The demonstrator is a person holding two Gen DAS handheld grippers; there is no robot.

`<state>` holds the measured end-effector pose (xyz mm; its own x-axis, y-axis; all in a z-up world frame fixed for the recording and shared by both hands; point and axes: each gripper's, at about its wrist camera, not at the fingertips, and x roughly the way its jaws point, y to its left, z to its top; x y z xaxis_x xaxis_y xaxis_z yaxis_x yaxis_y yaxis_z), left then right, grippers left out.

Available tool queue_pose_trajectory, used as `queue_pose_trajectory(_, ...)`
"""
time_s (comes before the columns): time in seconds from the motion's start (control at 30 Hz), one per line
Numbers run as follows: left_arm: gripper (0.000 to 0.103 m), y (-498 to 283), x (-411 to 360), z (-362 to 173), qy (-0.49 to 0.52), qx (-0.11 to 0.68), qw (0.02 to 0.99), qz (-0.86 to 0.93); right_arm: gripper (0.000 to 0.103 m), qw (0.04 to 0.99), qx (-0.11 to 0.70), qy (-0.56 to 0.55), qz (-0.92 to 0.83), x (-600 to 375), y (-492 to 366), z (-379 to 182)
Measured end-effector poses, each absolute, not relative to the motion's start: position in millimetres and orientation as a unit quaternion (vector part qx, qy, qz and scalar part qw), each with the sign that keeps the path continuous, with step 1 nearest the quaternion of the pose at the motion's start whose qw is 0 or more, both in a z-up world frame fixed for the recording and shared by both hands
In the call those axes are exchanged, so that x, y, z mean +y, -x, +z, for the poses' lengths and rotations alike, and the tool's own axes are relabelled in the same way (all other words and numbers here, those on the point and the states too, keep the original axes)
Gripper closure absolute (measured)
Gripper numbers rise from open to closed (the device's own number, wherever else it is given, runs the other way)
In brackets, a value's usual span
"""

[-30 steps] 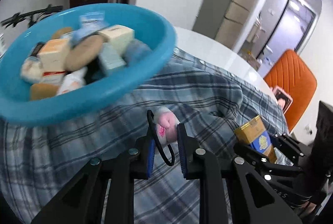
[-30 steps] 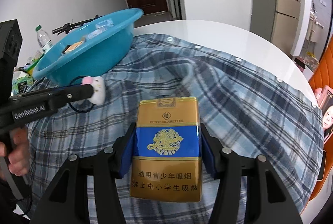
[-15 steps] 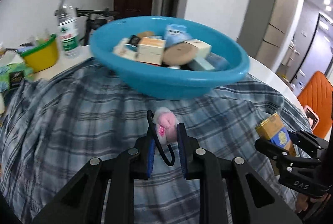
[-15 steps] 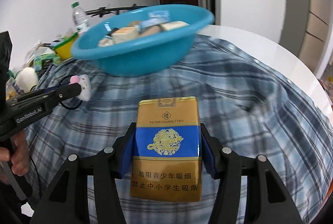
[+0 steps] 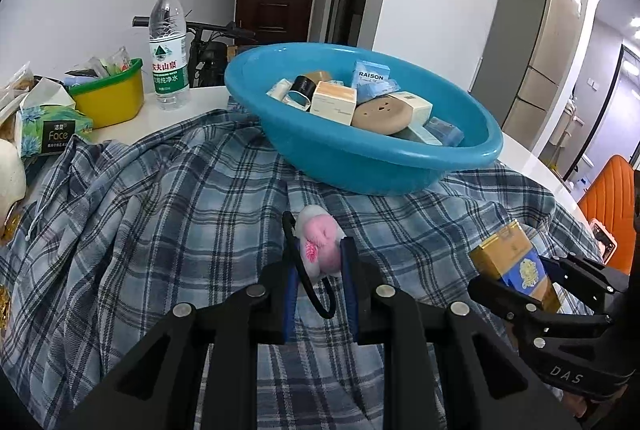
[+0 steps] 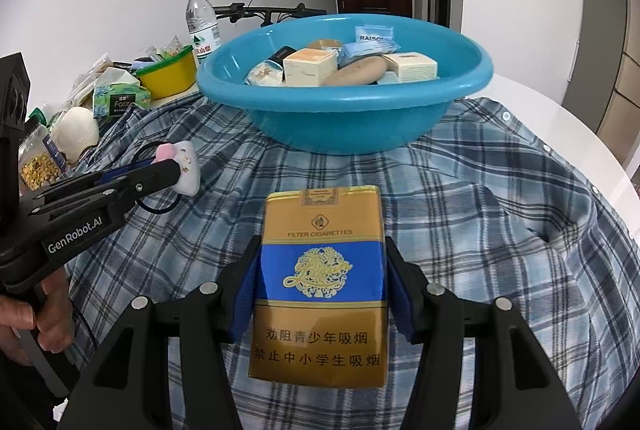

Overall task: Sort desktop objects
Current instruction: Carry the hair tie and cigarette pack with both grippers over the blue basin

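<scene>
My left gripper (image 5: 319, 254) is shut on a small pink and white plush hair tie (image 5: 320, 246) with a black elastic loop; the same hair tie (image 6: 182, 164) shows at the left of the right wrist view. My right gripper (image 6: 322, 254) is shut on a gold and blue cigarette pack (image 6: 320, 282), also seen as the cigarette pack (image 5: 516, 266) at the right of the left wrist view. Both are held above the plaid shirt (image 5: 160, 214), short of the blue basin (image 6: 344, 110), which holds several boxes and a round tan disc.
A water bottle (image 5: 168, 46), a yellow and green tub (image 5: 108, 94) and a tissue pack (image 5: 48, 126) stand at the back left of the white table (image 6: 560, 126). A white egg-shaped thing (image 6: 78, 130) lies left. An orange chair (image 5: 604, 190) is at the right.
Both grippers swung leftward with their loads; the basin moved from upper left toward the centre of both views, and the bottle, tub and tissue pack came into sight.
</scene>
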<state>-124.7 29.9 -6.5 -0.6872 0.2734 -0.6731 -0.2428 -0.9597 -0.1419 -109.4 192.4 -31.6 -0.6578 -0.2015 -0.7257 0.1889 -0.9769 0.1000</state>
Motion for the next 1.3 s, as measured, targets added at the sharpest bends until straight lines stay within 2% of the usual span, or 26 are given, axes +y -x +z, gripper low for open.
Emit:
queue_pose_trajectory(0.33,0.082,124,36,15,0.339,-0.011,0.139,0.93,0.048,0.099,-0.004,-0.365,-0.926,197,115,-6)
queue_pose_trajectory(0.63,0.082,115,53,102,0.211,0.011,0.14,0.967,0.048,0.103,0.0,-0.257,-0.961,199,115,72)
queue_pose_trajectory(0.9,0.082,91,58,154,0.133,0.028,0.142,0.98,0.048,0.094,0.001,-0.172,-0.981,204,91,129)
queue_pose_trajectory(1.03,0.082,70,50,174,0.089,0.01,0.13,0.987,0.048,0.091,-0.008,-0.136,-0.986,210,74,146)
queue_pose_trajectory(1.3,0.082,66,47,175,0.106,0.008,0.132,0.986,0.048,0.09,-0.003,-0.129,-0.988,205,74,148)
